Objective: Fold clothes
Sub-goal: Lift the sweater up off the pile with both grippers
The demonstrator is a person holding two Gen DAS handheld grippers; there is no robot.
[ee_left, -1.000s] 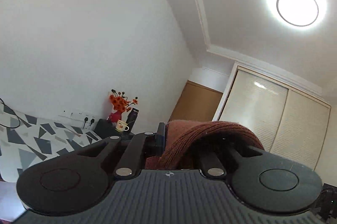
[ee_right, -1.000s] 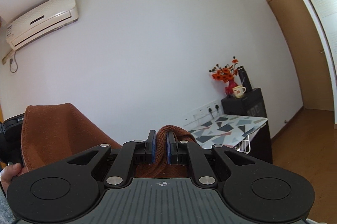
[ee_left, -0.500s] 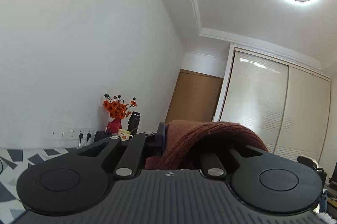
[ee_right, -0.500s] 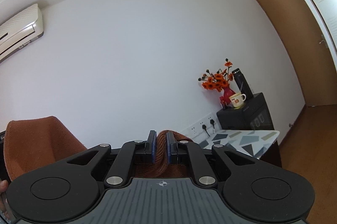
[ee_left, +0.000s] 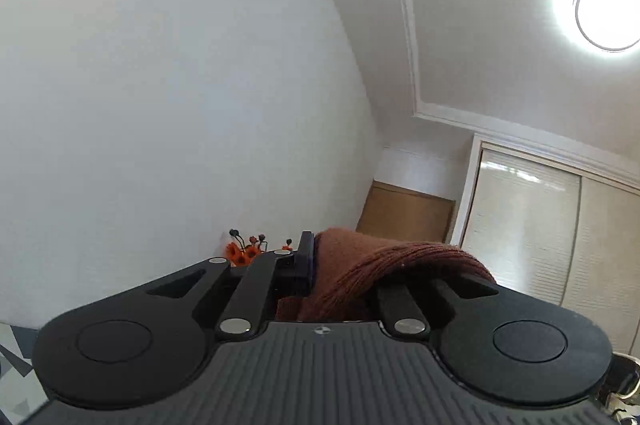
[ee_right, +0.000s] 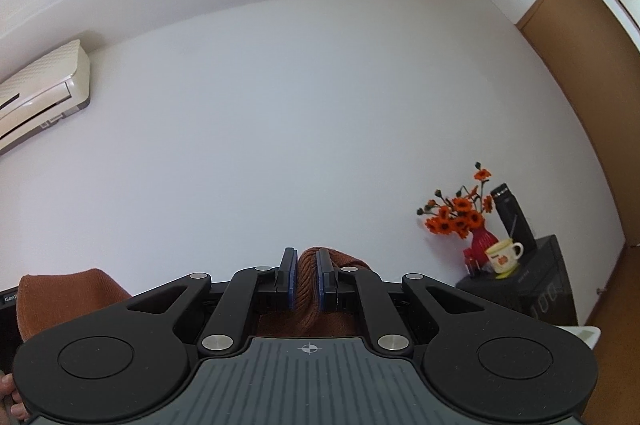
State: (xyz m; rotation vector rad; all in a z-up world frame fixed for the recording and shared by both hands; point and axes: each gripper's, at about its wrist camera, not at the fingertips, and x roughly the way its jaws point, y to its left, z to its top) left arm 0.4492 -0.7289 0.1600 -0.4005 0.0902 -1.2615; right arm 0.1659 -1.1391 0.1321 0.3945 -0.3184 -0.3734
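Knit [ee_right: 306,281], rust-brown, is held up in the air, pinched in the right claw [ee_right: 306,279] and draped over the left claw [ee_left: 340,265], which grips its edge. It looks soft, limp and fairly thick, so hems or corners make the best holds. Flowers [ee_right: 456,217] and mug [ee_right: 505,257] stand well apart; nothing blocks.

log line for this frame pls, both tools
phase: garment lifted | left tool: shut on brown knit garment | right tool: shut on same garment | cameras: tilted toward ceiling
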